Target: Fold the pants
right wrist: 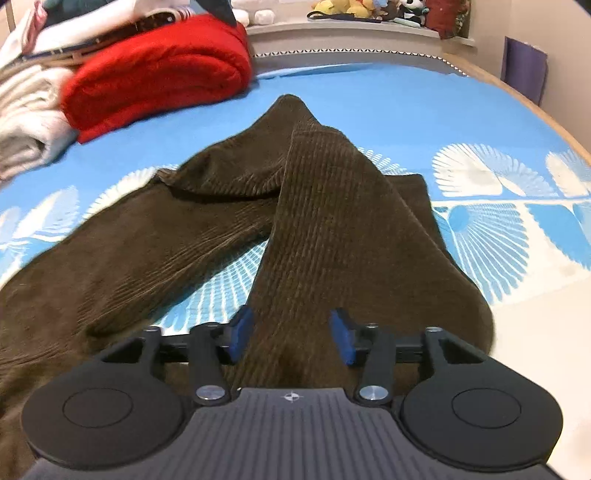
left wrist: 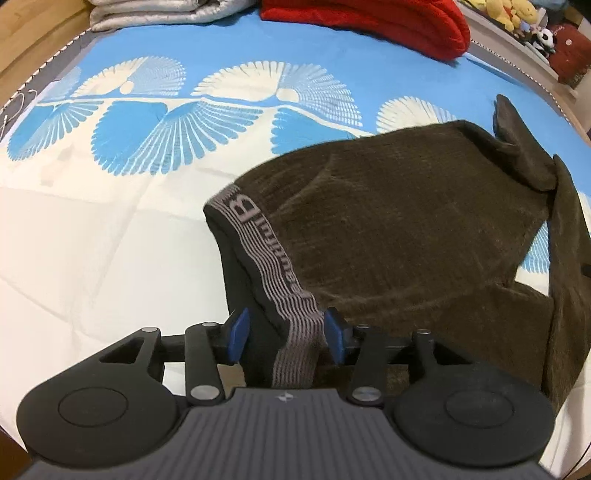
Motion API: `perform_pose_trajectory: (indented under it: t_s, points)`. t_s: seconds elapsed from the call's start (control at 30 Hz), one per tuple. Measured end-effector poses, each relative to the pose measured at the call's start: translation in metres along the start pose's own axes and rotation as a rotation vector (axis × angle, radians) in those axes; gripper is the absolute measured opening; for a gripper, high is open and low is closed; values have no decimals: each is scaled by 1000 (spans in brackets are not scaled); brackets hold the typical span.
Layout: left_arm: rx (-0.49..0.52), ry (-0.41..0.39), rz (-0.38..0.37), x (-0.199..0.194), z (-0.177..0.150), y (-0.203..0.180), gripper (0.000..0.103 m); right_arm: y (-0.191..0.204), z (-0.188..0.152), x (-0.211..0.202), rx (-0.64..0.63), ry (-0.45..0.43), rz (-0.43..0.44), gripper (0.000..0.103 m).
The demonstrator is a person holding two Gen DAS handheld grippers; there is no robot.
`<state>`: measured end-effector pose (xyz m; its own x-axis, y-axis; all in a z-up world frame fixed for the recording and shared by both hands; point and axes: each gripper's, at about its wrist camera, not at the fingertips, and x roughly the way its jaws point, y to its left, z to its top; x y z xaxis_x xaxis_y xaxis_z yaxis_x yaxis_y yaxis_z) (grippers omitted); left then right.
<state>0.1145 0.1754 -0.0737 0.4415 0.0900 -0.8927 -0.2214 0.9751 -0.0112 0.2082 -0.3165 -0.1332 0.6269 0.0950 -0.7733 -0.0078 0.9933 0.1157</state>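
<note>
My left gripper: fingers spread, grey waistband between the pads, not pinched | my right gripper: fingers spread, a leg of the brown corduroy pants between them, unclamped | pants lie rumpled on the blue-and-white bedspread | red blanket beyond.

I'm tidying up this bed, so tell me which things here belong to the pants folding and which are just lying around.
Part of the job:
- brown corduroy pants
- striped waistband, between the left gripper fingers
- pant leg between the right gripper fingers

Just lying about:
- red blanket
- folded pale bedding
- plush toys
- patterned bedspread
</note>
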Motion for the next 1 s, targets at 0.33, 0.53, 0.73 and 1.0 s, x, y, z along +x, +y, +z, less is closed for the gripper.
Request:
perform_pose_trajectory:
  t_s: [0.33,0.53,0.73,1.0]
  points:
    - [14,12,15,12,13,2,49,44,2,90,-158,98,-106,57]
    - [-18,-10,27,8,17,3,49,11,18,55,-100,87,-127,12]
    - [16,-35,4,-6,6,-8,49,-82,-6,-22,-22,60,-93,11]
    - [88,-37,6,-13,-12,-20,49,-193,-121,-69,-9,330,-35,9]
